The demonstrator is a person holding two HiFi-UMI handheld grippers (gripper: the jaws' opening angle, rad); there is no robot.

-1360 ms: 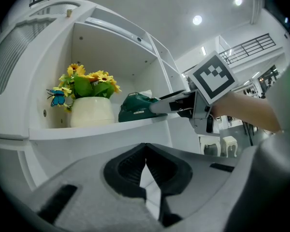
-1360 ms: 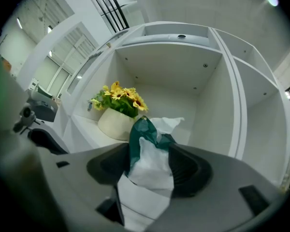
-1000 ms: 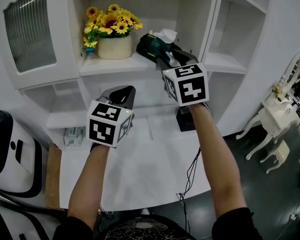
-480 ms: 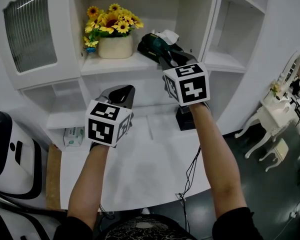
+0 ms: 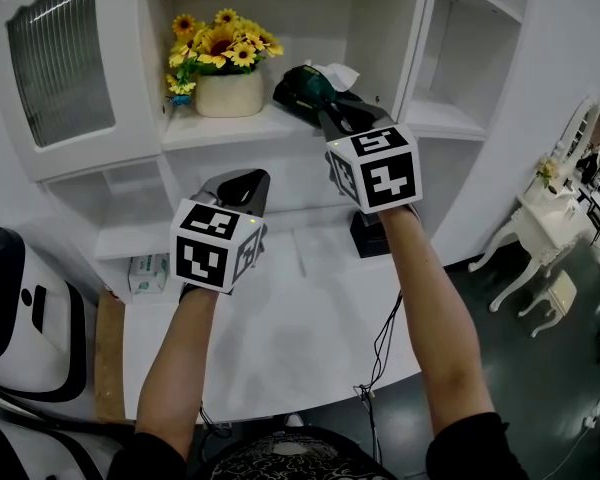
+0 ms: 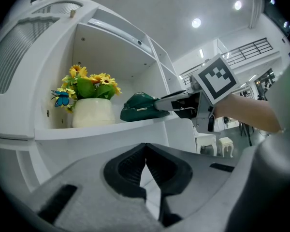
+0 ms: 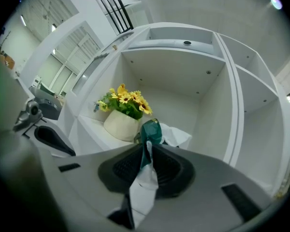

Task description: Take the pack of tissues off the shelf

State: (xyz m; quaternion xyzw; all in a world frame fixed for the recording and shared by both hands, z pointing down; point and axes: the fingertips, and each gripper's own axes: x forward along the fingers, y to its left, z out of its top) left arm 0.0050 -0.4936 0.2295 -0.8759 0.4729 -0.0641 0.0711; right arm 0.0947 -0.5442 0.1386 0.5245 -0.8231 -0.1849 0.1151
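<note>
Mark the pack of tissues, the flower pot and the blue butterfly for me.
pack of tissues (image 5: 302, 89): head view, top of its green wrapper.
flower pot (image 5: 230, 96): head view, middle of its white front.
blue butterfly (image 6: 62, 98): left gripper view, its wings.

I can read no text, brand or number in any view — the left marker cube (image 5: 218, 248) and right marker cube (image 5: 375, 168) bear only black-and-white square patterns, and the pale label strip on the pack of tissues (image 6: 140, 108) is too small to read.
</note>
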